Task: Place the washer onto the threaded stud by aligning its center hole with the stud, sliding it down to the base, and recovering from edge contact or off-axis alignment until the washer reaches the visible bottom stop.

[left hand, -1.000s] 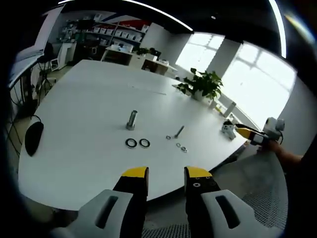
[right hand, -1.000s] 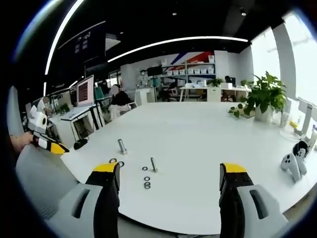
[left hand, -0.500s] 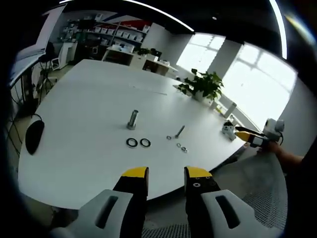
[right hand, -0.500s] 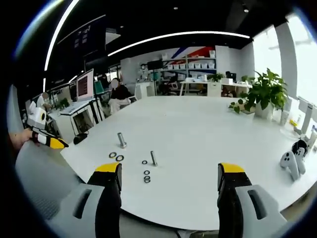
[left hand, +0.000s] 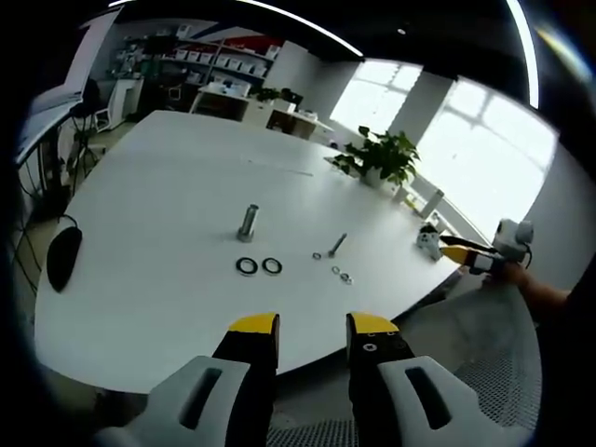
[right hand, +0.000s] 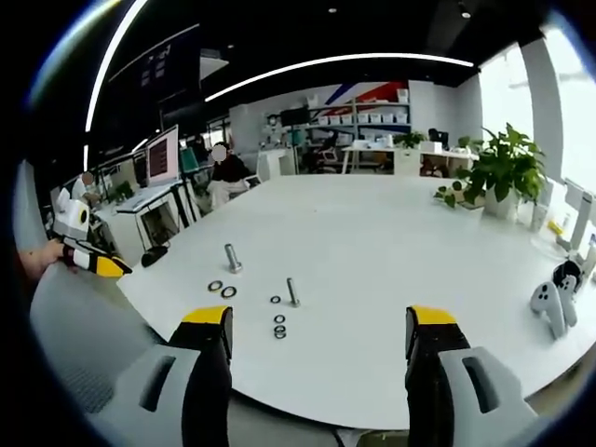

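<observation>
Lying well beyond both grippers' jaws, washers (left hand: 247,266) beside upright stud (left hand: 248,223).

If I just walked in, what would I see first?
A big white table with a threaded stud standing upright on it, and two dark washers lying flat just beside the stud. A loose bolt lies nearby with a few small washers around it. A leafy potted plant stands at the table's far edge by the bright windows.

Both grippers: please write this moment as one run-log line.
left gripper: open | right gripper: open | washers: on table | stud: upright, bare
</observation>
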### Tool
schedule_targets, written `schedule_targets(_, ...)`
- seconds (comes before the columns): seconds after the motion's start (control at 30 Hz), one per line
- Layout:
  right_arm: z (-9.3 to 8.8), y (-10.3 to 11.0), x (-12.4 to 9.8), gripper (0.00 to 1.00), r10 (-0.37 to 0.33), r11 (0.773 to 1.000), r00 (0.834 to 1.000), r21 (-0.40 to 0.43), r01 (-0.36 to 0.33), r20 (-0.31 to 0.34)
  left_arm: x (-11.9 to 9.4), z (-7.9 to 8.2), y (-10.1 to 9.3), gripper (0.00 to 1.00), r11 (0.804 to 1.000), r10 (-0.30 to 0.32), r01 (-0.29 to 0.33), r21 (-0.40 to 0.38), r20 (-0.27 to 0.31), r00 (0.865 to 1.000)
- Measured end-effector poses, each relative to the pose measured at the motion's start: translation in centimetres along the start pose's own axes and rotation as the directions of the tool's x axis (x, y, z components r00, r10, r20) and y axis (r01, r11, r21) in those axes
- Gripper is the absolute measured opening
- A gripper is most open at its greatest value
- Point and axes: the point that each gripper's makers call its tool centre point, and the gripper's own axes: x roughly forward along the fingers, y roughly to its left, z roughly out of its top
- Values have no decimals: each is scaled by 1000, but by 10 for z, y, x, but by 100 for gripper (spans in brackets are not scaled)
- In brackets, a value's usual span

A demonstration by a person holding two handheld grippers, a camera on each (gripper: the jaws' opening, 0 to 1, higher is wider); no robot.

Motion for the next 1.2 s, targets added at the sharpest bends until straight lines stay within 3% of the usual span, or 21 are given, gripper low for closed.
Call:
schedule_targets(0.17, -3, -1, 0, 77, 4, 1000, 1000, 4, -4, -13, -1, 5, 1, 27, 1000, 7, -6, -17, 29, 1000)
schedule_targets(1.07, -11, 5, 0, 74, 32, 999, 998, 33, -30, -47, -2, 3, 1, 27, 1000, 3, -3, -17, 25, 1000)
schedule_targets(1.2, -6, 9, 1, 72, 50, 998, 998, 43, -49, -26, -1, 4, 1, 27, 1000, -1, 1, -20, 25, 1000)
